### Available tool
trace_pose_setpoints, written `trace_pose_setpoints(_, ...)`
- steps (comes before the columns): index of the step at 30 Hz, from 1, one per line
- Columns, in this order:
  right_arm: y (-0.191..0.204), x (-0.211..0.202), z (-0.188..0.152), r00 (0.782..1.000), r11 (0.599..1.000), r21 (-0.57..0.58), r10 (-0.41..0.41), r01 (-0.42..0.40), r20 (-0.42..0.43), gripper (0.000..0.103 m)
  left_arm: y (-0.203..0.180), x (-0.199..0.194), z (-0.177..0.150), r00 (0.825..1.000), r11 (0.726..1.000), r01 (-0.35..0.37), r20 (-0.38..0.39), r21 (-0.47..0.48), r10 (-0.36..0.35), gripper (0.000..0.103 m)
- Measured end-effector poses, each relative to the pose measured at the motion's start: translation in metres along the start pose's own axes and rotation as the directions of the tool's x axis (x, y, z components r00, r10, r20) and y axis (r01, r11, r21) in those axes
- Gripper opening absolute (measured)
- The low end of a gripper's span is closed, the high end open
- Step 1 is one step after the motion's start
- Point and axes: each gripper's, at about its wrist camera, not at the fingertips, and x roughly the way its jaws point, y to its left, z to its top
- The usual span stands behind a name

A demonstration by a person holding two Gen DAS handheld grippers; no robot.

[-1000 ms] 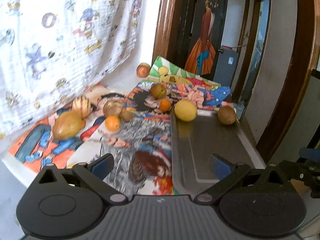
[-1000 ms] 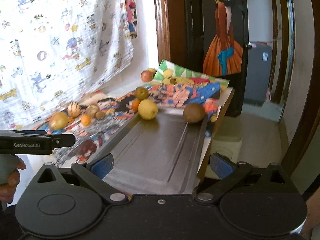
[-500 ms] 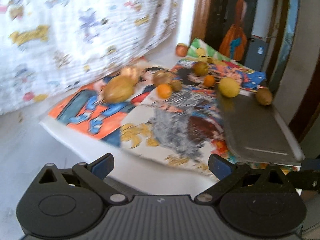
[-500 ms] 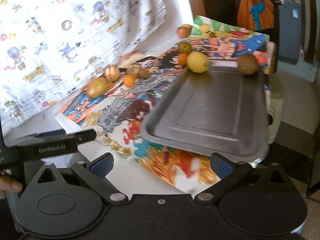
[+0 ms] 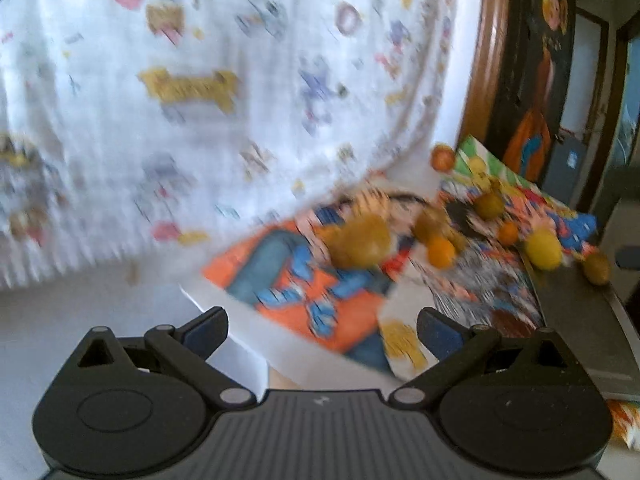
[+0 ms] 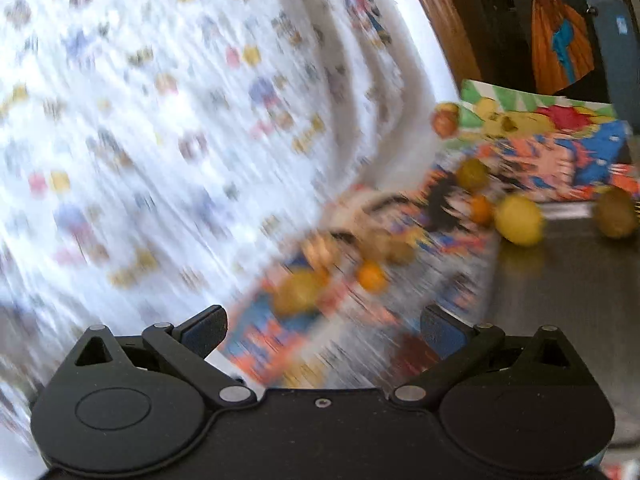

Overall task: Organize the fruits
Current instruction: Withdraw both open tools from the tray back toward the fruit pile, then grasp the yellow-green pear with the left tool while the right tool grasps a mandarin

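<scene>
This looked like a room in a home. A white cloth printed with cartoon figures [image 5: 224, 92] hung as a backdrop behind a table spread with bright comic-style posters [image 5: 320, 292]. A brown wooden door frame [image 5: 478, 60] stood at the right, and beside it hung a picture of a figure in an orange dress [image 6: 560, 36]. Past the frame a doorway opened onto another room, where a grey appliance-like box [image 5: 570, 164] stood, too blurred to tell further

The right claw [image 6: 322, 330] gapes empty (view blurred) before scattered fruit; a lemon [image 6: 519, 219] touches the tray [image 6: 560, 280].
</scene>
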Motion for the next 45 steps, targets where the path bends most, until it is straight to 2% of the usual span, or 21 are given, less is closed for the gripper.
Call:
trace_pose_setpoints(2, 0.007, 0.015, 0.012, 0.999, 1.000, 0.006, 0.030, -0.030, 0.018, 0.103, 0.008, 0.004, 0.009, 1.000, 1.000, -0.001, 0.020, -0.012, 0.002, 0.103)
trace_pose_setpoints(5, 0.010, 0.042, 0.020, 0.999, 0.999, -0.033, 0.008, -0.006, 0.038, 0.103, 0.015, 0.016, 0.019, 0.999, 1.000, -0.008, 0.039, -0.017, 0.009, 0.103)
trace_pose_setpoints(9, 0.004, 0.075, 0.011, 0.994, 0.984, -0.160, -0.066, 0.080, 0.086, 0.102, 0.016, 0.039, 0.026, 0.999, 1.000, -0.002, 0.038, 0.012, 0.002, 0.103)
trace_pose_setpoints(14, -0.010, 0.108, -0.007, 0.977, 0.925, -0.318, -0.181, 0.208, 0.110, 0.102, 0.007, 0.068, 0.027, 0.999, 0.993, 0.023, 0.046, 0.120, -0.028, 0.103)
trace_pose_setpoints(19, -0.015, 0.138, -0.013, 0.971, 0.859, -0.457, -0.231, 0.231, 0.057, 0.091, -0.002, 0.097, 0.030, 0.999, 0.982, 0.043, 0.025, 0.183, -0.048, 0.103)
trace_pose_setpoints(23, -0.018, 0.158, -0.012, 0.970, 0.841, -0.497, -0.242, 0.214, 0.009, 0.080, -0.008, 0.113, 0.032, 0.997, 0.975, 0.072, 0.005, 0.208, -0.075, 0.103)
trace_pose_setpoints(28, -0.030, 0.172, -0.011, 0.971, 0.855, -0.481, -0.236, 0.192, -0.032, 0.065, -0.011, 0.131, 0.034, 0.995, 0.971, 0.104, -0.028, 0.217, -0.100, 0.103)
trace_pose_setpoints(36, -0.037, 0.185, -0.008, 0.981, 0.881, -0.457, -0.178, 0.122, -0.082, 0.053, -0.015, 0.142, 0.037, 0.991, 0.962, 0.136, -0.035, 0.235, -0.132, 0.101)
trace_pose_setpoints(45, -0.041, 0.193, -0.004, 0.986, 0.897, -0.436, -0.132, 0.074, -0.104, 0.043, -0.023, 0.152, 0.040, 0.984, 0.953, 0.176, -0.057, 0.245, -0.167, 0.081)
